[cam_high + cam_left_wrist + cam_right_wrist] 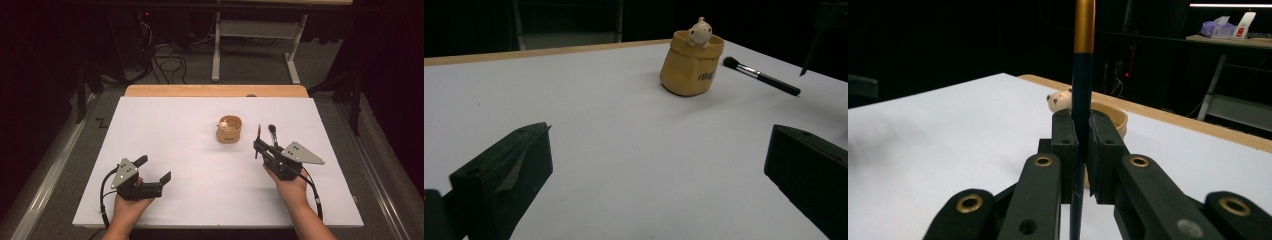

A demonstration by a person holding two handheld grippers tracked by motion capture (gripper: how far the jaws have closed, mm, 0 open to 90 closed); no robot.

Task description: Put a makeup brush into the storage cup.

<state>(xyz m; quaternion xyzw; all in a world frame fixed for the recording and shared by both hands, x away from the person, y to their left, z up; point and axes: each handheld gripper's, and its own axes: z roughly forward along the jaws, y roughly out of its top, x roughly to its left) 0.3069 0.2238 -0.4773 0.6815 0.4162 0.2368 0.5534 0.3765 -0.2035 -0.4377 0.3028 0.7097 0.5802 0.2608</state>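
A tan pot [229, 131] with a small white figure [224, 123] on its rim stands on the white table [175, 130], right of centre. My right gripper [258, 145] is just right of the pot and shut on a slim, dark-handled brush [258, 136], which it holds upright. In the right gripper view the pads clamp this brush [1084, 30], gold-banded higher up, with the pot [1115, 117] behind my right gripper [1082, 130]. A black makeup brush [273, 132] lies on the table beside that gripper. My left gripper [153, 168] rests open and empty at the near left.
In the left gripper view the pot [691, 62] and the lying brush [760, 76] sit far beyond my left gripper [659, 137]. A wooden table edge [215, 90] runs along the back. On the floor beyond are cables [167, 62] and a white frame stand [255, 50].
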